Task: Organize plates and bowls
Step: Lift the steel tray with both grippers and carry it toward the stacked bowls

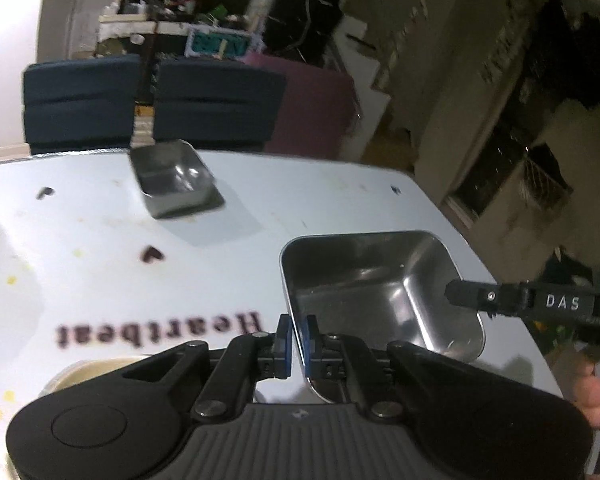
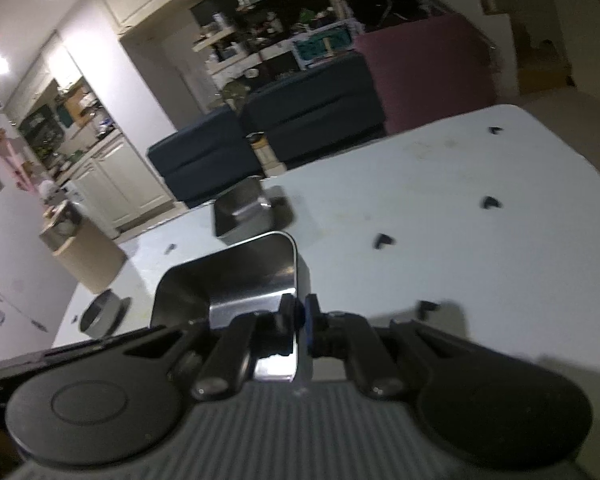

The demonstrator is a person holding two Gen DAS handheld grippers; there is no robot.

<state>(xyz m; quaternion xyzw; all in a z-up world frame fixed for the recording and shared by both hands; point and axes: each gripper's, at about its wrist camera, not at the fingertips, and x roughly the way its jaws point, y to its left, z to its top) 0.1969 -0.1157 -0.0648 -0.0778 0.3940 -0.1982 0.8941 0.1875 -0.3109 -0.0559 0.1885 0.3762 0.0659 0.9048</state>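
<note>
**Both tongs clamped on one steel tray**

Close in, the left tongs (image 1: 296, 334) are pinched tight on the near-left rim of a rectangular steel tray (image 1: 376, 292), blue pads (image 1: 284, 336) either side of the thin wall. And there on the tray's far-right rim, the right tongs (image 1: 460, 294) come in from the side, black arm lettered "DAS", with a hand (image 1: 596, 396) showing just behind at the surface's right edge. From the right wrist view, same story: right tongs (image 2: 298, 320) closed on the tray (image 2: 236, 280) wall, the tray tilted and held between the two. Beneath lies the white surface (image 1: 100, 272), spotted with dark heart marks and the printed word "Heartbeat" (image 1: 158, 330). Further out, toward the far edge, a second steel tray (image 1: 174, 184) sits alone, well apart from the gripped one. At the surface's left edge in the right wrist view, a round steel bowl (image 2: 102, 314), blurred. Beyond the far edge, dark blue sofas (image 1: 148, 100).
</note>
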